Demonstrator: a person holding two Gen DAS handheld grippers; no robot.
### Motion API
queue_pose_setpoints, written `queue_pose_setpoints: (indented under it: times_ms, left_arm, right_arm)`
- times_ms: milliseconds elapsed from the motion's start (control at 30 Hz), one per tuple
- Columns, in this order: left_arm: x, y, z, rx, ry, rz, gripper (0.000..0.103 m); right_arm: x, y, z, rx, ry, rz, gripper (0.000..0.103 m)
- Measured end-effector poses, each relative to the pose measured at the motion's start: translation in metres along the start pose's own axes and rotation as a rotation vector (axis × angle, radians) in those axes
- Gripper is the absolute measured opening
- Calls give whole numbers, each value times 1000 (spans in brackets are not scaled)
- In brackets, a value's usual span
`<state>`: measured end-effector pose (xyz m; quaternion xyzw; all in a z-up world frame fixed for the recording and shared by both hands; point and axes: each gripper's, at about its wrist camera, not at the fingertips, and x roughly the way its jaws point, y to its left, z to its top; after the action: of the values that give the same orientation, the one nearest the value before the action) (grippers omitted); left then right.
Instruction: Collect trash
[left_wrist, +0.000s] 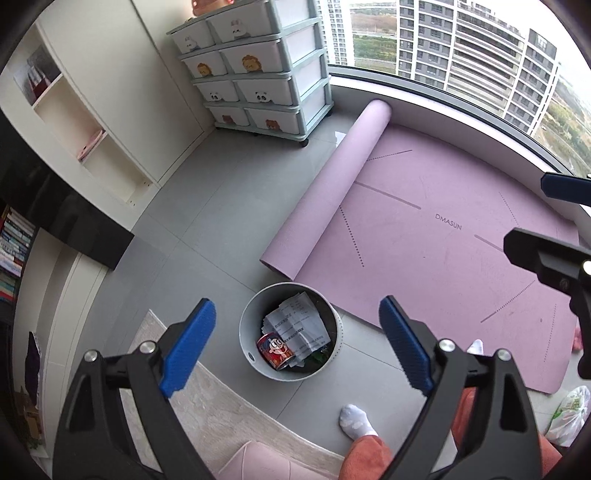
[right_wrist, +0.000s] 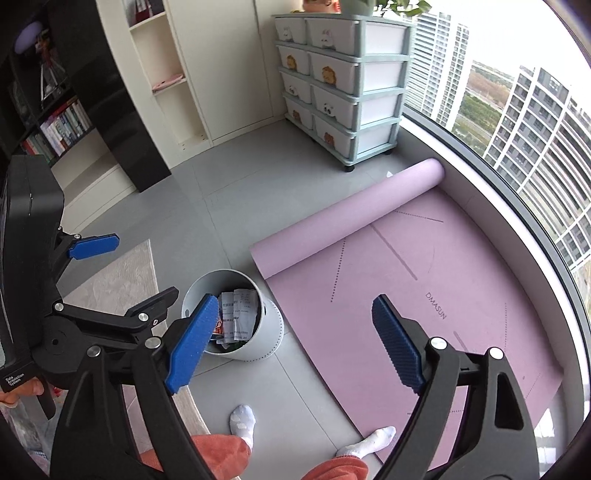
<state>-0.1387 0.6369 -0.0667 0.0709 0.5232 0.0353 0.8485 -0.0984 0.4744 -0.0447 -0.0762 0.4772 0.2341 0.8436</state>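
Both grippers empty, high over the bin; trash already inside.

Left gripper (left_wrist: 297, 345) and right gripper (right_wrist: 293, 341) both have jaws spread wide, nothing between them. Waste bin (left_wrist: 245, 325) stands on the grey floor at the yoga mat (left_wrist: 424, 240) edge, holding crumpled papers (left_wrist: 299, 325) and a red can (left_wrist: 275, 350). Likely just dropped, so hands are clear above.
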Motion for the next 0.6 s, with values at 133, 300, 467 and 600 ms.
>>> queue_pose_setpoints:
  times_ms: [133, 300, 467, 600]
  left_arm:
    - [-30, -34, 35, 85, -39, -62, 90]
    - [-67, -96, 85, 210, -107, -117, 90]
    - [-92, -171, 131, 294, -176, -152, 90]
    - [-106, -230, 161, 321, -189, -189, 90]
  right_arm:
    - [-45, -47, -1, 132, -31, -77, 83]
    - [-104, -129, -11, 289, -62, -195, 83]
    - [-152, -211, -25, 369, -83, -294, 84]
    - [-174, -270, -37, 400, -78, -320, 84]
